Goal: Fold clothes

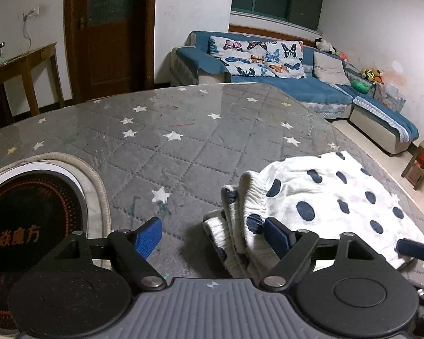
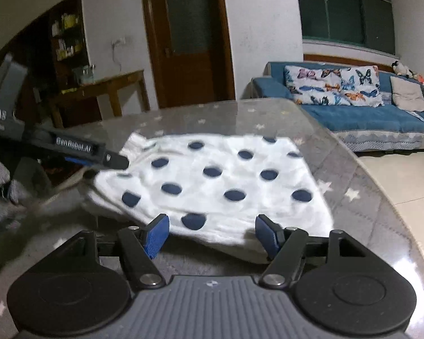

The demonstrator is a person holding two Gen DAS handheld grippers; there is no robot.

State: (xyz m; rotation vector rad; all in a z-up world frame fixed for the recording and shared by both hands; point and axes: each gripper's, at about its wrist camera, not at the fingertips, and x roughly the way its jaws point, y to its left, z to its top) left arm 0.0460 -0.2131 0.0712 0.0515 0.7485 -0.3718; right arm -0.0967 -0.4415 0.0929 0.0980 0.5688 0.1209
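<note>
A white garment with dark blue dots (image 1: 333, 197) lies folded on the grey star-patterned table (image 1: 169, 130). Its bunched elastic edge (image 1: 240, 226) lies just ahead of my left gripper (image 1: 213, 236), which is open with the right pad (image 1: 278, 237) against the cloth. In the right wrist view the garment (image 2: 212, 180) lies flat. My right gripper (image 2: 212, 234) is open at its near edge, which lies between the fingers. The left gripper (image 2: 99, 155) shows at the garment's left side. A fingertip of the right gripper (image 1: 415, 250) shows at the garment's right side.
A round black induction cooker (image 1: 28, 220) is set in the table at the left. A blue sofa (image 1: 282, 79) with butterfly cushions stands beyond the table, with a wooden door (image 1: 110, 28) and a side table (image 1: 22, 65) behind. A small stool (image 1: 421, 163) stands on the floor.
</note>
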